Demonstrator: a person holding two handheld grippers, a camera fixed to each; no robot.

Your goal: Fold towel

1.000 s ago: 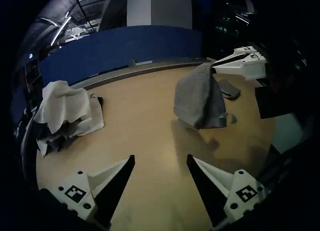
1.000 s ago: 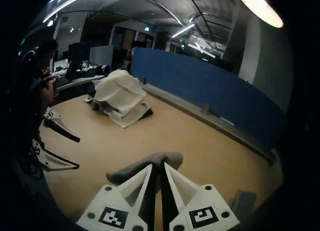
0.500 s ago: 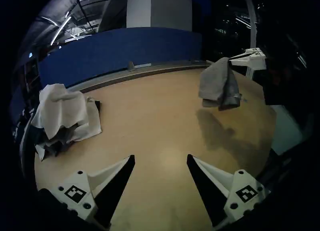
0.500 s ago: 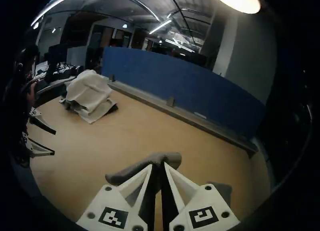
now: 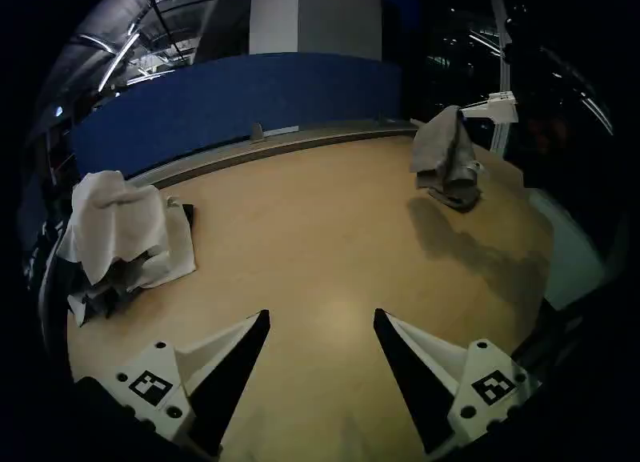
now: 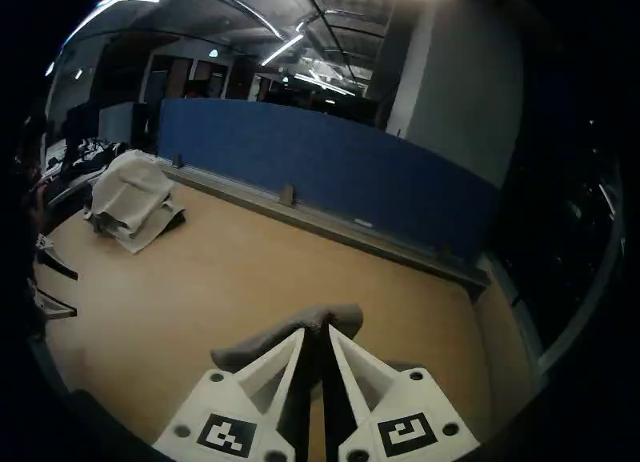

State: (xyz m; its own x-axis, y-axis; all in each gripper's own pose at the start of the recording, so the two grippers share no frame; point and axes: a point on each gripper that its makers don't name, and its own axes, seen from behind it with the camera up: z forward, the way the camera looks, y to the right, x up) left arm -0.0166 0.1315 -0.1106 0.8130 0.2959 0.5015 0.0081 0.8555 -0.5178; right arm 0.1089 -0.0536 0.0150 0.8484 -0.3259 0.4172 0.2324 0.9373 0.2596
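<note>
Grey towel (image 5: 442,151) hanging bunched, right tool (image 6: 322,332) pinching

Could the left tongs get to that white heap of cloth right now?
Probably yes: the left tongs are open and empty, and bare table lies between them and the white heap.

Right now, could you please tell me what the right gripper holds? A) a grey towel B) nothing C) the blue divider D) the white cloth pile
A: the right gripper is shut on the grey towel, which hangs bunched from it in the left gripper view.
</note>
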